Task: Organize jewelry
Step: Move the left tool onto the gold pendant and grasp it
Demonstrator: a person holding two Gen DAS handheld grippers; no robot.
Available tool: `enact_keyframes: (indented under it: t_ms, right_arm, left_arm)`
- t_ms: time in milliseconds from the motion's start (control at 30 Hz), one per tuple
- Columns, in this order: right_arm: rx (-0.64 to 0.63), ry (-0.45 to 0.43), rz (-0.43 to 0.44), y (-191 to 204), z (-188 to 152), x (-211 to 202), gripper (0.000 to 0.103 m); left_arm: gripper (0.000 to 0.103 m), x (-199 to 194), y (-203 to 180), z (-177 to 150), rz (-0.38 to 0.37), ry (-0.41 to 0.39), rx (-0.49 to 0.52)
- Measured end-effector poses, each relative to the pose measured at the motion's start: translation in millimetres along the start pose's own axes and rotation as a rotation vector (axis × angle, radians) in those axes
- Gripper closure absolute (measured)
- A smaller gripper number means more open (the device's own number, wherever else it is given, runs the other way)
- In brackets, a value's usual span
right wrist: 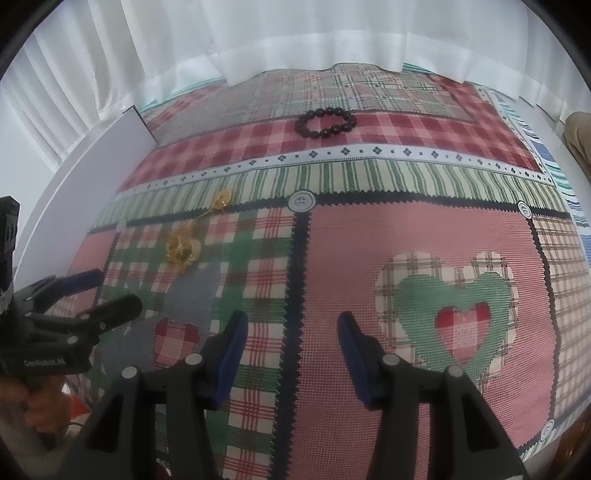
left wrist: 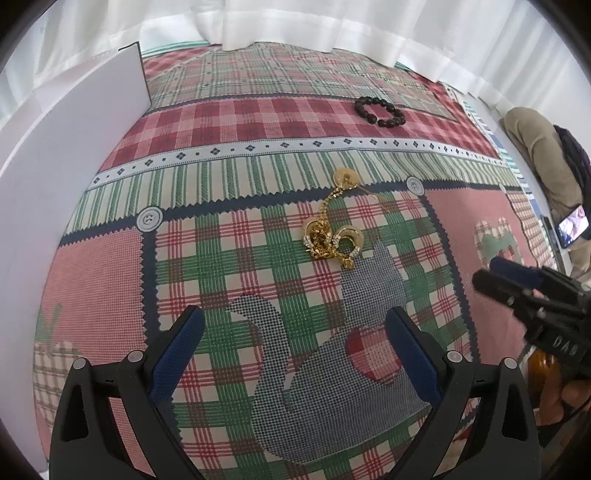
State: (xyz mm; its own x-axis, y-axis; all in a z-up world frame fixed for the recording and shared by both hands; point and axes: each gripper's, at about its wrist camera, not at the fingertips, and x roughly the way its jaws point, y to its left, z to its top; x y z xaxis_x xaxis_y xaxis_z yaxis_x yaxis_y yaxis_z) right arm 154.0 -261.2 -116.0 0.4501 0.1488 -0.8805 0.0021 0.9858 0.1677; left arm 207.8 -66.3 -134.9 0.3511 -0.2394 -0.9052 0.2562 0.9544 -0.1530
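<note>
A tangle of gold jewelry, a chain with rings and a round disc, lies on the patchwork cloth ahead of my left gripper, which is open and empty. It also shows blurred in the right wrist view. A dark beaded bracelet lies farther back; it also shows in the right wrist view. My right gripper is open and empty above the pink patch, and it appears at the right of the left wrist view. The left gripper shows at the left of the right wrist view.
A white upright board stands along the left side of the cloth. White curtains hang behind. A person in tan clothes with a phone sits at the far right.
</note>
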Motion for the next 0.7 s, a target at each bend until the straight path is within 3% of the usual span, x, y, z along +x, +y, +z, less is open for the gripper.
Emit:
enact_keyframes:
  t_ms: [233, 333, 467, 700]
  right_arm:
    - [0.081, -0.042, -0.028, -28.4, 3.1, -13.6, 0.051]
    - [0.108, -0.04, -0.036, -36.6, 2.5, -14.2, 0.051]
    - [0.1, -0.036, -0.028, -34.2, 0.9, -13.7, 0.051]
    - [0.069, -0.03, -0.018, -22.1, -0.1, -12.5, 0.051]
  left_arm:
    - [0.004, -4.5, 4.4, 6.8, -0.043, -0.007, 0.024]
    - [0.004, 3.6, -7.7, 12.5, -0.078, 0.009, 0.079]
    - [0.005, 23.0, -21.5, 24.6, -0.037, 0.019, 0.146]
    - [0.005, 50.6, -24.7, 40.8, 0.01, 0.029, 0.146]
